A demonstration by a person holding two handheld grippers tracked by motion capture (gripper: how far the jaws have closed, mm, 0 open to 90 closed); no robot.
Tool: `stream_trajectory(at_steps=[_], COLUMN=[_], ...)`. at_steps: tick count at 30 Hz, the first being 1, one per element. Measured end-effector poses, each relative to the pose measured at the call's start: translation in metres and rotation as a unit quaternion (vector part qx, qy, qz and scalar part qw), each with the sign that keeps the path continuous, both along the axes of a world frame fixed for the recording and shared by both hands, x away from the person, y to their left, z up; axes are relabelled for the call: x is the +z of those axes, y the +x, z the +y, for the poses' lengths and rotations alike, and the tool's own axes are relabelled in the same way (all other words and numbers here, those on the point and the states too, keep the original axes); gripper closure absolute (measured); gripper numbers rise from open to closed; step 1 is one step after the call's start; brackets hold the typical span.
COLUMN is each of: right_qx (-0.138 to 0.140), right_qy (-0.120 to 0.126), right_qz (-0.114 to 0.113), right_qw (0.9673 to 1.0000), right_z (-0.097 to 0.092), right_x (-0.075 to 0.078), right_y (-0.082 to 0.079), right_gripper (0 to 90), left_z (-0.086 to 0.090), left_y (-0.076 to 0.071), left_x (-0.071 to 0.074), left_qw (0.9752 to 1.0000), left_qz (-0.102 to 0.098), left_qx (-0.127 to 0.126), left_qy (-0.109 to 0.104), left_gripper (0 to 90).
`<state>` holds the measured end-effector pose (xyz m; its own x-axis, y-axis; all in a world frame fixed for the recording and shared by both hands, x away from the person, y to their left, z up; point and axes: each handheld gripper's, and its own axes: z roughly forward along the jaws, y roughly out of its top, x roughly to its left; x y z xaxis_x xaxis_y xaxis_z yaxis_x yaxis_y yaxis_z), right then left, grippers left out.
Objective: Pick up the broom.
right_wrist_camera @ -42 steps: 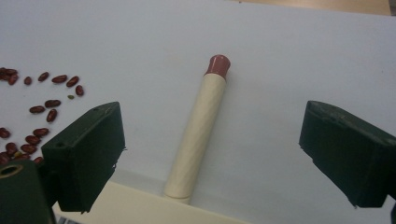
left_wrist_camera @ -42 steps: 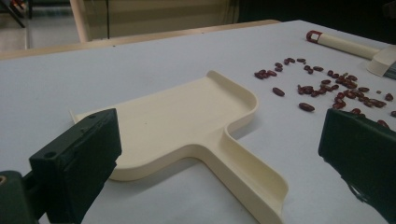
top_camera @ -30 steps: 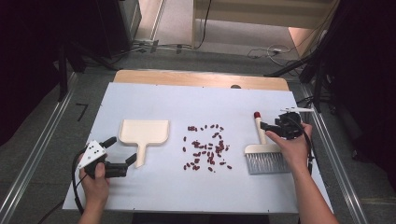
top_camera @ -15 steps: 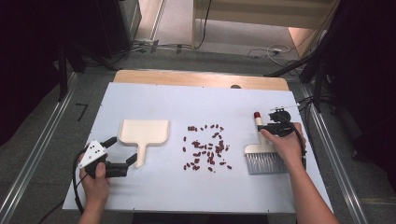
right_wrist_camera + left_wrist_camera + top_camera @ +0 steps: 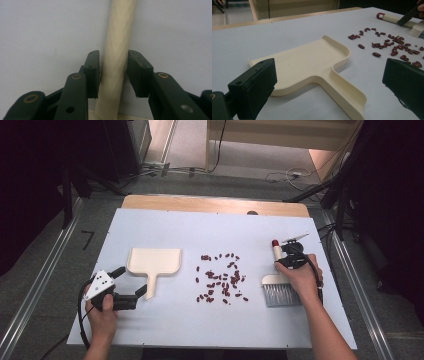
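The right gripper has just been closing its jaws around the brush handle lying between them, seemingly not yet pinched, so it should squeeze squarely; the left gripper gapes before the dustpan.

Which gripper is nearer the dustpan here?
Left. The left gripper sits just short of the dustpan, its open jaws either side of the handle end. The right gripper is across the scattered beans, its jaws around the brush handle.
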<state>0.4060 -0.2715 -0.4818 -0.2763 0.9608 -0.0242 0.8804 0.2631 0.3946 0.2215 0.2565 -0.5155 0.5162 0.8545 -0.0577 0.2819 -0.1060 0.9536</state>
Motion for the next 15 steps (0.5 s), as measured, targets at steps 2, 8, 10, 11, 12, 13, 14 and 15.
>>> stream_trajectory(at_steps=[2,8,10,11,12,13,14,15], right_qx=[-0.007,-0.021,-0.023,-0.027,-0.032,-0.036,-0.036,-0.035], right_qy=[-0.005,0.007,0.008,0.011,0.015,0.017,0.017,0.017], right_qz=[0.002,0.009,0.008,0.007,0.006,0.004,0.004,0.0], right_qw=[1.0,0.9997,0.9997,0.9996,0.9994,0.9992,0.9992,0.9992], right_z=[0.0022,0.0007,0.0005,0.0,-0.0005,-0.0013,-0.0013,-0.0015], right_x=[-0.0001,-0.0007,-0.0007,-0.0007,-0.0009,-0.001,-0.001,-0.0015], right_y=[-0.0002,0.0017,0.0015,0.0013,0.0009,0.0006,0.0006,-0.0001], right_gripper=[63.5,63.5,65.7,66.3,67.7,68.7,68.7,68.8], left_z=[-0.0003,-0.0013,-0.0021,-0.0021,-0.0021,-0.0022,-0.0022,-0.0022], left_y=[0.0002,0.0007,0.0007,0.0007,0.0007,0.0007,0.0007,0.0006], left_x=[-0.0001,0.0,0.0001,0.0001,0.0001,0.0001,0.0001,0.0001], left_qw=[1.0,1.0,0.9999,0.9999,0.9999,0.9999,0.9999,0.9999], left_qz=[0.001,0.003,0.004,0.004,0.004,0.004,0.004,0.004], left_qx=[0.0,0.001,0.0,0.0,0.0,0.0,0.0,0.001], left_qy=[0.001,0.008,0.012,0.013,0.013,0.013,0.013,0.012], left_gripper=[0.0,0.0,0.0,0.0,0.0,0.0,0.0,0.0])
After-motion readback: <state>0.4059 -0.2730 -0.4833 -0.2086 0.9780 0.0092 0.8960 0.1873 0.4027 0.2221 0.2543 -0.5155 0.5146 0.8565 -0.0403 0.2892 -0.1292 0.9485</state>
